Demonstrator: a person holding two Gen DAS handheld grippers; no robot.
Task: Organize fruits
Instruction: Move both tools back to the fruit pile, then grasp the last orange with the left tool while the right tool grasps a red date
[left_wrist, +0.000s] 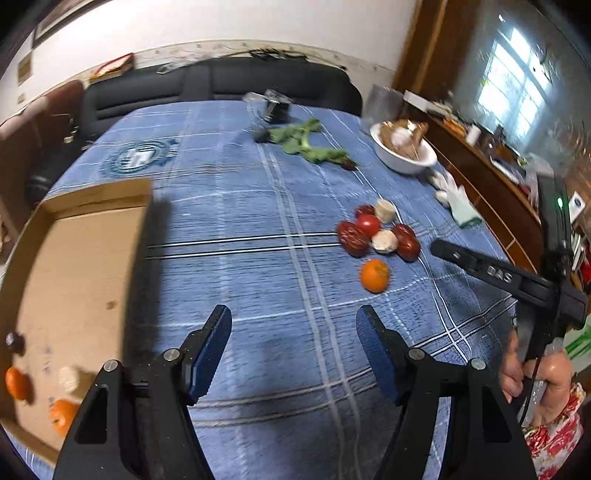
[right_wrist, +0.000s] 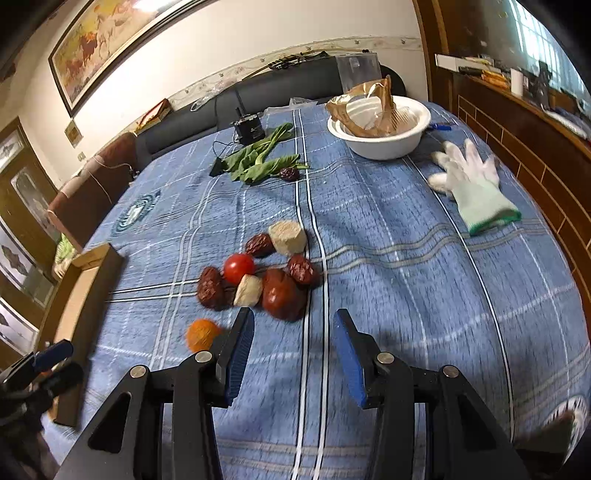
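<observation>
- The left gripper (left_wrist: 293, 325) hangs over the blue checked tablecloth (left_wrist: 229, 206) with its jaws spread wide and nothing between the blue pads.
- The right gripper (right_wrist: 293, 332) is likewise parted and empty — it sits just short of the fruit pile.
- To the left lies a shallow cardboard box (left_wrist: 74, 266); at its near end rest two tangerines (left_wrist: 16, 382), a pale chunk (left_wrist: 70, 378) and one small dark fruit (left_wrist: 14, 341).
- A loose tangerine (right_wrist: 201, 334) lies on the cloth just beside the right gripper's left finger, near the pile but apart from it.
- The pile itself: a red cherry tomato (right_wrist: 239, 267), several wrinkled red dates (right_wrist: 282, 297) and two pale cut chunks (right_wrist: 287, 237) — all bunched together and touching.
- Off to the right, a white work glove (right_wrist: 471, 181) lies flat on the cloth.
- Farther back lie green leafy vegetables (right_wrist: 258, 158) with a single dark date (right_wrist: 289, 173) at their tip.
- A white bowl (right_wrist: 388, 144) holding a brown wrapper stands near the far right edge.
- A small black device (right_wrist: 249, 127) sits at the far end, before a dark sofa (left_wrist: 221, 83).
</observation>
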